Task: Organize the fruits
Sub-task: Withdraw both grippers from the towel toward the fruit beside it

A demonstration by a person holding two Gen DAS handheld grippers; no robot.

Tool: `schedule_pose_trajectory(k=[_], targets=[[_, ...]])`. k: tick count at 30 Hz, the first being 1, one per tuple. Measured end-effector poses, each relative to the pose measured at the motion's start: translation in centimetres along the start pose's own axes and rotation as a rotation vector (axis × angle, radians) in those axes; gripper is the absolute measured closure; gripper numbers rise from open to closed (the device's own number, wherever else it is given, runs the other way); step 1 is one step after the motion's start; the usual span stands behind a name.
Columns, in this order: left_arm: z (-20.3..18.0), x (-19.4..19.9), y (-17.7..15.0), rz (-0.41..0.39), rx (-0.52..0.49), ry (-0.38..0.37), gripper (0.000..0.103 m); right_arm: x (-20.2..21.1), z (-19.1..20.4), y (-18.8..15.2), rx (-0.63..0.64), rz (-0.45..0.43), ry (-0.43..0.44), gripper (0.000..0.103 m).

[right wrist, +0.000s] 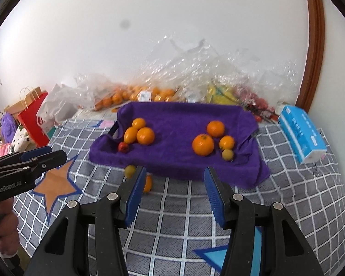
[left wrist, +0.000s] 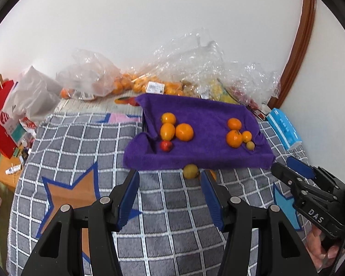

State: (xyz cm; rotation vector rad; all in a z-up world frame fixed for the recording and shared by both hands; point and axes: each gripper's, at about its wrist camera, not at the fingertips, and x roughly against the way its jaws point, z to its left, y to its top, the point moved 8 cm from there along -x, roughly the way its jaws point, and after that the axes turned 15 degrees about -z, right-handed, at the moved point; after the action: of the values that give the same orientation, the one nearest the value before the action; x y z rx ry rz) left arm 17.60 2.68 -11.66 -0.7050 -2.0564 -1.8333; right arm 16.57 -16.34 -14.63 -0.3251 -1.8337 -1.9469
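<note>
A tray draped in a purple towel [left wrist: 195, 158] [right wrist: 172, 161] sits on the checked blanket. On its left side lie three oranges [left wrist: 184, 132] [right wrist: 145, 135] and a small red fruit [left wrist: 166, 146] [right wrist: 123, 147]. On its right side are three more oranges [left wrist: 234, 138] [right wrist: 202, 144] and a small yellow-green fruit [left wrist: 250, 145] [right wrist: 227, 154]. Another yellow-green fruit [left wrist: 191, 171] [right wrist: 130, 171] and an orange [right wrist: 147, 183] rest on the blanket at the tray's front edge. My left gripper [left wrist: 169, 173] [right wrist: 56, 153] and right gripper [right wrist: 174, 171] [left wrist: 285, 165] hover short of the tray, both open and empty.
Crumpled clear plastic bags [left wrist: 195, 69] holding more oranges and other fruit are heaped against the white wall. A blue tissue box [right wrist: 301, 133] lies right of the tray. A red paper bag [left wrist: 0, 119] and clutter stand at the left. A hand [left wrist: 322, 243] grips the right tool.
</note>
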Motion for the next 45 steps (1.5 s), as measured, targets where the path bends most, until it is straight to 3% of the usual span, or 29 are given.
schedule_pose_trajectory(k=[13,28,36,45], targets=[[0.3,-0.1,-1.8,0.016,-0.023,-0.015,0.05,-1.3,0.9,-3.3,0.025,0.027,-0.017,0.051],[4.5,-2.8,-5.3,0.096,0.056,0.004,0.049,-4.1,1.5,-4.7,0.031,0.051,-0.062,0.051],[6.7,-4.0,-6.4,0.124,0.077,0.028,0.049,-6.6,3.5,-5.9,0.045,0.098,-0.019,0.058],[8.2,-5.2,-6.7,0.145,0.081,0.052,0.049,-9.3,5.6,-6.3,0.077,0.127,0.016,0.06]])
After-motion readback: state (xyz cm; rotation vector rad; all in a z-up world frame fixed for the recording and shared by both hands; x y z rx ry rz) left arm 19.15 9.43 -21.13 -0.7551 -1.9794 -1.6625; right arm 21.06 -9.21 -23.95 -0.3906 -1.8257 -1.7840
